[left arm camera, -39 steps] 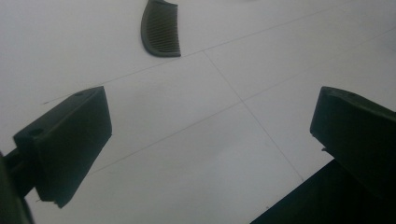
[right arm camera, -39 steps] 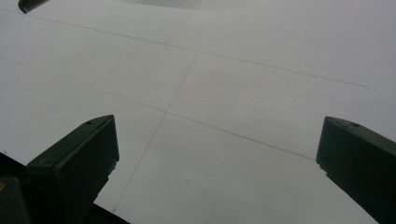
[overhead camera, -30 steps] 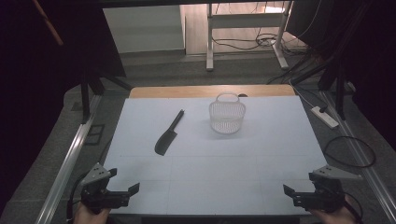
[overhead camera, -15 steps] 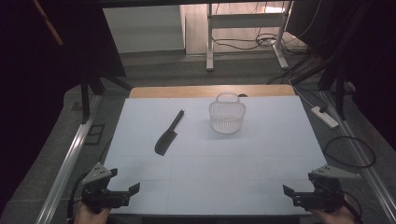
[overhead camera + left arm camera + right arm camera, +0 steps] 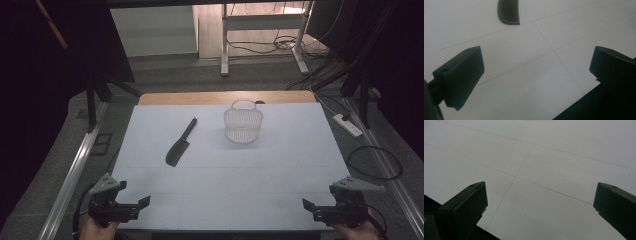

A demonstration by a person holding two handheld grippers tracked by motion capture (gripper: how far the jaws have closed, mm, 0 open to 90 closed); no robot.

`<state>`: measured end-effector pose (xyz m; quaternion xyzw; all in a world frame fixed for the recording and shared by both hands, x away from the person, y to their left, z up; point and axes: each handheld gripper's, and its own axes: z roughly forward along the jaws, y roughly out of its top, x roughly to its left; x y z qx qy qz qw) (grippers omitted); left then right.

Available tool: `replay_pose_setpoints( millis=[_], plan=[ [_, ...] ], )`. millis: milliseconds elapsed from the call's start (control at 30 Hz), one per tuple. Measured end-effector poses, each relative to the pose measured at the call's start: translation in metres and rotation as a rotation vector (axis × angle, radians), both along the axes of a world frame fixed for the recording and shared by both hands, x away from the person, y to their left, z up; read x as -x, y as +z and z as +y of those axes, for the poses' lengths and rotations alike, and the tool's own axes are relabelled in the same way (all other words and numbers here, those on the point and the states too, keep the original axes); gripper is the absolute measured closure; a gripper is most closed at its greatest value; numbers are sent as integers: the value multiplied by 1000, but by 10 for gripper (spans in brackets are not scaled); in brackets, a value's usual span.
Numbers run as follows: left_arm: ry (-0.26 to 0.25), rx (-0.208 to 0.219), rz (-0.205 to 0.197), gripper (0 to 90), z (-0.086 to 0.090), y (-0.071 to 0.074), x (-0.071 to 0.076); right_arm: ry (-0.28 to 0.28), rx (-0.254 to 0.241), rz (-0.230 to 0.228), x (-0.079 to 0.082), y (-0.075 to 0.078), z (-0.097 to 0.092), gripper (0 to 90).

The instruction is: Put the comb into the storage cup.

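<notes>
A dark knife (image 5: pixel 180 143) lies flat on the white table (image 5: pixel 235 175), left of centre, its handle pointing away and to the right; its ridged blade end (image 5: pixel 509 11) appears at the top of the left gripper view. To its right a clear mesh basket (image 5: pixel 243 123) with a loop handle stands upright. My left gripper (image 5: pixel 135 206) rests at the near left corner, open, nothing between its jaws. At the near right corner my right gripper (image 5: pixel 311 208) is open too, over bare table (image 5: pixel 544 170).
The table's far strip is bare wood (image 5: pixel 200 97). Metal rails (image 5: pixel 75 170) run along both sides. A power strip (image 5: pixel 347 125) and cables (image 5: pixel 372 160) lie on the floor at the right. A desk frame (image 5: pixel 225 40) stands beyond the table.
</notes>
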<state>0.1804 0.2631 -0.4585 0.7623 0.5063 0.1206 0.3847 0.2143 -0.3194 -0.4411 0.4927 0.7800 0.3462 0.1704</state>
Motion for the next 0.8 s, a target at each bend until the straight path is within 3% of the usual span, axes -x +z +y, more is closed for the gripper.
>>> replay_pose_setpoints(
  millis=[467, 800],
  plan=[
    [-27, 2, 2, 0, -5, 1, -11, -3, 11, 7, -1, -1, 1, 0],
    [-84, -13, -3, 0, -13, 2, -27, -2, 21, 13, -1, -1, 2, 0]
  ],
)
